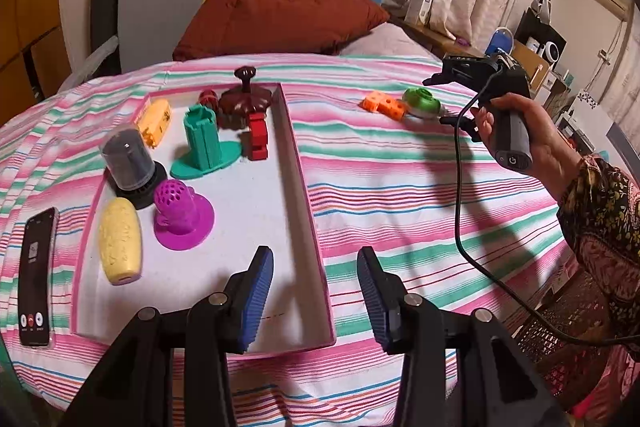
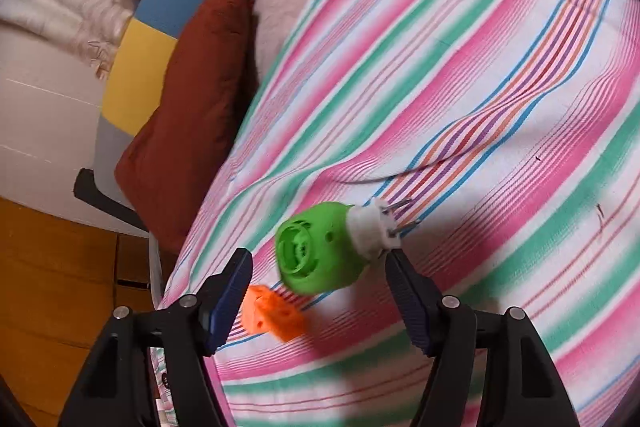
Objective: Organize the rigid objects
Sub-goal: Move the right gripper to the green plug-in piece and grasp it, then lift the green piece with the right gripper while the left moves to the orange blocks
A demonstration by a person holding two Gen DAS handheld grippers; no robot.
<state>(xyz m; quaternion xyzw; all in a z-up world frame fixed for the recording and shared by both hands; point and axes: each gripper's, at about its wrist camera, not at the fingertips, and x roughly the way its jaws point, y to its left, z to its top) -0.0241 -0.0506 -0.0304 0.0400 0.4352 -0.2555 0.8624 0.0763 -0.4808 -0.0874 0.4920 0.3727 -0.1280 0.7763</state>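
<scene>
A green and white plug-like piece [image 2: 320, 251] lies on the striped bedspread between the fingers of my right gripper [image 2: 318, 259], which is open; the pads do not press on it. An orange block [image 2: 272, 315] lies just beside it. In the left wrist view both pieces, green [image 1: 420, 101] and orange [image 1: 384, 105], lie right of the white tray [image 1: 256, 227], with the right gripper [image 1: 444, 101] at them. My left gripper [image 1: 314, 255] hangs open and empty over the tray's near right corner. The tray holds several pieces, among them a yellow oblong [image 1: 120, 241], a purple one [image 1: 180, 215] and a teal one [image 1: 204, 143].
A phone [image 1: 36, 279] lies left of the tray. A red-brown pillow [image 1: 276, 19] sits at the head of the bed. A person's hand [image 1: 532, 131] holds the right gripper, its cable [image 1: 460, 211] hanging over the bedspread. Furniture and boxes stand past the bed's right edge.
</scene>
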